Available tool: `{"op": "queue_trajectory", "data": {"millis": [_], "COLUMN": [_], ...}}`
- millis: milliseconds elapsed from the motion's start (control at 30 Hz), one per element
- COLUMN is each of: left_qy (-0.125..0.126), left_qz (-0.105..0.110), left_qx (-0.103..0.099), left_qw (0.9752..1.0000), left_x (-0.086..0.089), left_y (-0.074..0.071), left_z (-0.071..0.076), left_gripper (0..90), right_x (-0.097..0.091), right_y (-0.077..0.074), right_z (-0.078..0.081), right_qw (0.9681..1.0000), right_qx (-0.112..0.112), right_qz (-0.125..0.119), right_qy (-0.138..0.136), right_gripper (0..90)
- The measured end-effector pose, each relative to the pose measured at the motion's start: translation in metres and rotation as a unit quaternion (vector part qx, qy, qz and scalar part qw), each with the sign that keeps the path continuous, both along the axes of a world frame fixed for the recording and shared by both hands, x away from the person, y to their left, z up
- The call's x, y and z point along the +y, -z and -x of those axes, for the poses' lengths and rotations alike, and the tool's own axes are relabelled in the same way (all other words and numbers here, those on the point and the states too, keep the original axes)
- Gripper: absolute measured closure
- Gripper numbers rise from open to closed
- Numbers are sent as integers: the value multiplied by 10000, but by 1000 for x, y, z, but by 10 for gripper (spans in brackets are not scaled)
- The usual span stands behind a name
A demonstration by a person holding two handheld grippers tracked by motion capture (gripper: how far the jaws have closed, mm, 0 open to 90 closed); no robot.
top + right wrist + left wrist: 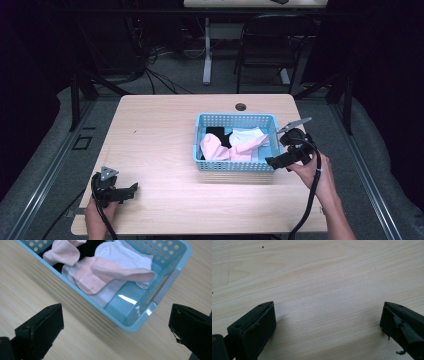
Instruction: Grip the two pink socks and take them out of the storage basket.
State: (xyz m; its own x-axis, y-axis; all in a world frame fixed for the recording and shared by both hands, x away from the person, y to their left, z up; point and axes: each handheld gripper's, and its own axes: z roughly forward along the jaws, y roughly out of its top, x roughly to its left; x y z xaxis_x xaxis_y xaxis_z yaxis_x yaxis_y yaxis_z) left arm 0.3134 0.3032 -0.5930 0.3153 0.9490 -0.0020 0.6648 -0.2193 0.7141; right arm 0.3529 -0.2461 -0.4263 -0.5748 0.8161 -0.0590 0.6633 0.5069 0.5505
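One blue basket (pixel 235 162) is seen on the desk (pixel 160 145), and several pieces of cloth are counted inside it: two pink socks (pixel 110 273), one white sock (pixel 122 253) and one black cloth (pixel 216 134); whether more lie beneath cannot be told. In the right gripper view a pale mesh piece (pixel 108 291) is seen under the pink ones, and part of the basket's floor is left bare at the near corner.

Two tongs are counted. The right tongs (pixel 281 161) are held just beside the basket's right near corner, above the desk, with the jaws spread wide; nothing is gripped between them, and in the right gripper view the basket's corner is seen lying between the two jaws, farther off, not touched by either.

The left tongs (pixel 134 188) are held low over the desk at the near left, well apart from the basket. Their jaws are likewise spread wide and released, and in the left gripper view bare wood is seen between them. Whether the jaws rest on the desk cannot be told.
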Motion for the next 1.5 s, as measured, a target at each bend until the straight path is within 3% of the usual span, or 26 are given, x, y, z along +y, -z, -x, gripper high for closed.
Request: {"op": "queue_trajectory", "data": {"millis": [333,567,767,867,967,1133,1167,1267,1300,1433,1500], "left_qy": [-5,-6,1,0,0,0,0,0,0,0,0], "left_qz": [6,6,-1,0,1,3,3,4,4,3,2], "left_qx": [-3,-3,-1,-2,-1,-1,1,0,1,0,0], "left_qw": [10000,10000,10000,10000,10000,10000,10000,10000,10000,10000,10000], "left_x": [0,0,0,0,0,0,0,0,0,0,0], "left_y": [0,0,0,0,0,0,0,0,0,0,0], "left_z": [0,0,0,0,0,0,0,0,0,0,0], "left_gripper": [5,5,5,5,5,5,5,5,5,5,5], "right_x": [30,52,65,71,76,77,78,81,81,81,82], "right_y": [3,21,36,45,59,71,75,82,82,89,94], "right_z": [-40,-73,-89,-100,-112,-121,-125,-126,-128,-134,-134], "right_qw": [9987,9958,9930,9920,9874,9843,9828,9828,9793,9743,9761], "right_qx": [357,770,990,1036,1300,1458,1464,1496,1593,1739,1755], "right_qz": [189,318,541,641,849,967,1097,1065,1226,1400,1263], "right_qy": [-305,-374,-362,-331,-314,-243,-247,-194,-240,-292,-205], "right_gripper": [0,0,15,77,108,173,278,295,305,364,426]}}
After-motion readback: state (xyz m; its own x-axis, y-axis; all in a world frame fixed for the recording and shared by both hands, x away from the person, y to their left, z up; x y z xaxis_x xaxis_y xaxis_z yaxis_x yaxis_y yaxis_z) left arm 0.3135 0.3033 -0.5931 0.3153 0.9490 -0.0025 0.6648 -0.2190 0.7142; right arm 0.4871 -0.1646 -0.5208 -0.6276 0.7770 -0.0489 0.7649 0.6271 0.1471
